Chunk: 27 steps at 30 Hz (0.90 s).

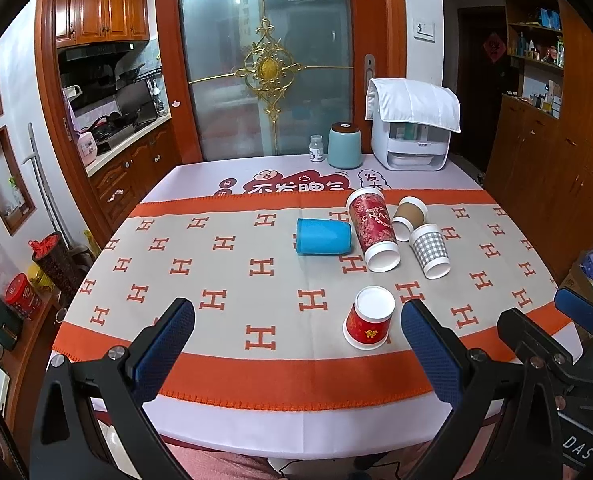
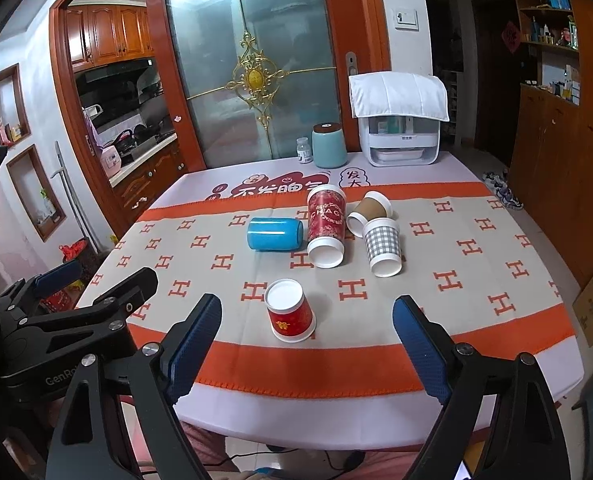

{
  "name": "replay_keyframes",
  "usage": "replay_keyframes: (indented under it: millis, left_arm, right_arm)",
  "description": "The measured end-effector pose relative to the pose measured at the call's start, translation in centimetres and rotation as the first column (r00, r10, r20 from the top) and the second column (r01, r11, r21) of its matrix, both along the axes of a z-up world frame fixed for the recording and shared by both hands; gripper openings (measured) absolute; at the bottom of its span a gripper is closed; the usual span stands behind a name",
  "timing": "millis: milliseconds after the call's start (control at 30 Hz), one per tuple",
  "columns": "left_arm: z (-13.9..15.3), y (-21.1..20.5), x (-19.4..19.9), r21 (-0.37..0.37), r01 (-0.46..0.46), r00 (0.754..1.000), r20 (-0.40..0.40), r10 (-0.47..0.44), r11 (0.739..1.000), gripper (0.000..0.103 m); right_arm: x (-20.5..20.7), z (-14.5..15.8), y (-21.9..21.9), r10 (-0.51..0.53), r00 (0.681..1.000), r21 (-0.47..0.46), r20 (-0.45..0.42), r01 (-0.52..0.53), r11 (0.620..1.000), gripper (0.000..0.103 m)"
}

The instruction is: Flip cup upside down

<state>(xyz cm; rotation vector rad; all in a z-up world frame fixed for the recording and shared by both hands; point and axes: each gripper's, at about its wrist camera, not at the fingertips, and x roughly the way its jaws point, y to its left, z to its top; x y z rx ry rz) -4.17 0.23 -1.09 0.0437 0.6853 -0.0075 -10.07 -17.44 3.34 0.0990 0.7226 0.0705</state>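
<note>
A small red paper cup stands upside down near the table's front, white base up. Behind it lie a blue cup, a tall red cup, a brown cup and a grey checked cup, all on their sides. My left gripper is open and empty above the front edge, the small red cup by its right finger. My right gripper is open and empty, with the small red cup between and beyond its fingers.
The table has an orange and beige cloth with H marks. At its far edge stand a teal canister, a small white jar and a white appliance under a cloth. A wooden cabinet stands at the right.
</note>
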Motion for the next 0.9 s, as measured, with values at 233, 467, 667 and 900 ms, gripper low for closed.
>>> replay_keyframes:
  millis: [233, 467, 667, 900]
  left_arm:
    - [-0.09, 0.01, 0.04, 0.002, -0.001, 1.000, -0.001, 0.001, 1.000, 0.102]
    - [-0.09, -0.02, 0.09, 0.002, 0.001, 1.000, -0.001, -0.001, 1.000, 0.102]
    - [-0.45, 0.36, -0.12, 0.000, -0.001, 1.000, -0.007, 0.001, 1.000, 0.102]
    - [-0.79, 0.70, -0.28, -0.001, -0.004, 1.000, -0.012, 0.004, 1.000, 0.102]
  right_arm:
    - [0.18, -0.02, 0.04, 0.001, 1.000, 0.002, -0.002, -0.001, 1.000, 0.089]
    - [0.26, -0.04, 0.08, 0.002, 1.000, 0.002, -0.002, -0.002, 1.000, 0.089]
    - [0.37, -0.16, 0.18, 0.002, 1.000, 0.003, -0.007, -0.002, 1.000, 0.089]
    - [0.44, -0.26, 0.23, 0.002, 1.000, 0.005, -0.010, -0.002, 1.000, 0.089]
